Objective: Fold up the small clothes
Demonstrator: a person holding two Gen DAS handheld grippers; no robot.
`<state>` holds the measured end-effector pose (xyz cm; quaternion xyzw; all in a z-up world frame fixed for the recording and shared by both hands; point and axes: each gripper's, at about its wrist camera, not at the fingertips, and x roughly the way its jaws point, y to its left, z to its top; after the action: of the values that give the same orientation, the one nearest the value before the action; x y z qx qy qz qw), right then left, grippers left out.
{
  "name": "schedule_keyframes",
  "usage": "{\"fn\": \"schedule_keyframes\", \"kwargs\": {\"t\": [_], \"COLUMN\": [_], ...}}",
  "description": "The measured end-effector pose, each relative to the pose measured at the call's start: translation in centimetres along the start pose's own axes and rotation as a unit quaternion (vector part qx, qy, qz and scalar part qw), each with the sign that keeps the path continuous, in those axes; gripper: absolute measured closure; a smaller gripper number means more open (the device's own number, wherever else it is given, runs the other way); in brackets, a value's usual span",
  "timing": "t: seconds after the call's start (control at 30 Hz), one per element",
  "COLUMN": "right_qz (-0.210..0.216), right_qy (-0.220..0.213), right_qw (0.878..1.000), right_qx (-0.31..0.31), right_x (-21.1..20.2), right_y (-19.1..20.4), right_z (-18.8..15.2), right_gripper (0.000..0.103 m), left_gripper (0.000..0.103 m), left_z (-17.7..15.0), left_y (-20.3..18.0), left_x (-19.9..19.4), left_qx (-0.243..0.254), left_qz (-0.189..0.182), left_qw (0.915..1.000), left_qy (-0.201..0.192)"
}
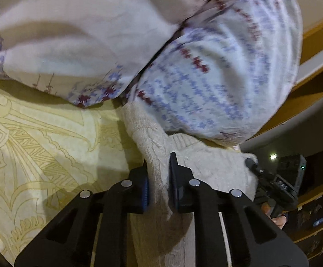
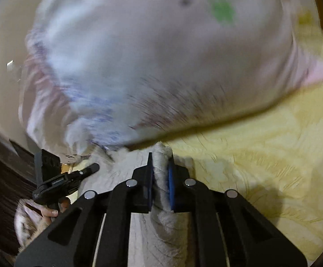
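Note:
A cream knit garment (image 1: 197,162) hangs between both grippers above a yellow patterned bedspread (image 1: 39,138). My left gripper (image 1: 159,162) is shut on a fold of the knit. My right gripper (image 2: 160,159) is shut on another bunched edge of the cream knit garment (image 2: 161,200). The right gripper also shows in the left wrist view (image 1: 272,178) at the garment's far corner, and the left gripper shows in the right wrist view (image 2: 61,178). A white cloth with blue and red print (image 1: 206,77) lies bunched just beyond the knit; it is blurred in the right wrist view (image 2: 150,66).
The yellow bedspread (image 2: 261,155) spreads under everything. A wooden bed frame or shelf edge (image 1: 317,44) runs at the right, with dark shelving (image 1: 312,218) below it. A pale wall (image 2: 3,55) and dark floor (image 2: 1,189) lie at the left.

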<state>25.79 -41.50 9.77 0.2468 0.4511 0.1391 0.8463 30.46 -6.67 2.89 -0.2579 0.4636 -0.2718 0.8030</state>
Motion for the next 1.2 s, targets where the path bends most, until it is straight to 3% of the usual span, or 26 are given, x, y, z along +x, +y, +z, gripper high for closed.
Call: {"fn": "schedule_keyframes", "kwargs": {"t": [0.13,0.17,0.27,0.33,0.43,0.5,0.57,0.6,0.63,0.73,0.83,0.9,0.97,1.07,1.2], "right_qz": [-0.003,-0.021,-0.097,-0.122,-0.138,-0.138,-0.132,-0.121,-0.107,-0.056,-0.029,-0.017,-0.017,-0.063,-0.09], "right_qy": [-0.071,-0.08,-0.027,0.014,0.038,0.056,0.047,0.04,0.036,0.039,0.055,0.063,0.066,0.046,0.046], "right_qw": [0.994,0.992,0.993,0.992,0.99,0.989,0.99,0.991,0.992,0.994,0.994,0.994,0.995,0.996,0.991], "right_qx": [-0.08,-0.092,-0.059,-0.028,-0.012,0.0,0.018,0.033,0.048,0.081,0.088,0.086,0.07,0.052,0.082], "right_x": [-3.4,-3.5,-0.6,2.0,3.7,4.3,3.0,1.8,0.6,-2.2,-3.6,-3.5,-2.5,-2.8,-2.8], "right_y": [2.9,3.0,0.3,-1.8,-2.8,-2.9,-3.2,-3.4,-3.8,-4.6,-4.7,-4.5,-3.3,-2.6,-4.2], "right_z": [-0.8,-1.4,-1.3,-1.5,-1.6,-1.5,-1.5,-1.7,-2.1,-3.9,-6.4,-7.6,-8.6,-8.8,-8.8], "right_gripper": [0.093,0.093,0.093,0.093,0.093,0.089,0.066,0.061,0.055,0.052,0.052,0.055,0.09,0.094,0.095], "left_gripper": [0.088,0.088,0.088,0.088,0.088,0.088,0.086,0.086,0.083,0.048,0.044,0.043,0.043,0.043,0.041], "left_z": [-0.8,-1.0,-0.8,-0.4,-0.4,-0.4,-0.3,-0.4,-0.4,-1.3,-3.3,-4.5,-6.2,-7.3,-7.6], "left_y": [-1.2,-1.5,-1.1,-0.3,-0.2,-0.3,-0.4,-0.3,-0.1,0.3,-0.1,-0.1,-0.4,-1.3,-2.4], "left_x": [-2.1,-2.2,-0.9,0.0,1.0,1.2,0.9,0.3,-0.4,-2.6,-4.1,-4.5,-4.5,-4.2,-4.1], "left_qx": [0.031,0.038,0.029,0.011,0.007,0.005,-0.001,-0.005,-0.008,-0.019,-0.012,-0.01,-0.007,0.004,0.025], "left_qz": [-0.031,-0.031,0.004,0.02,0.051,0.058,0.053,0.05,0.045,0.027,0.021,0.019,0.015,0.02,0.036], "left_qw": [0.9983,0.9978,0.9991,0.9994,0.9984,0.9981,0.9984,0.9986,0.9988,0.9994,0.9996,0.9998,0.9998,0.9997,0.999], "left_qy": [-0.037,-0.044,-0.031,-0.024,-0.024,-0.021,-0.016,-0.016,-0.014,-0.013,-0.011,-0.002,0.014,0.013,0.005]}}
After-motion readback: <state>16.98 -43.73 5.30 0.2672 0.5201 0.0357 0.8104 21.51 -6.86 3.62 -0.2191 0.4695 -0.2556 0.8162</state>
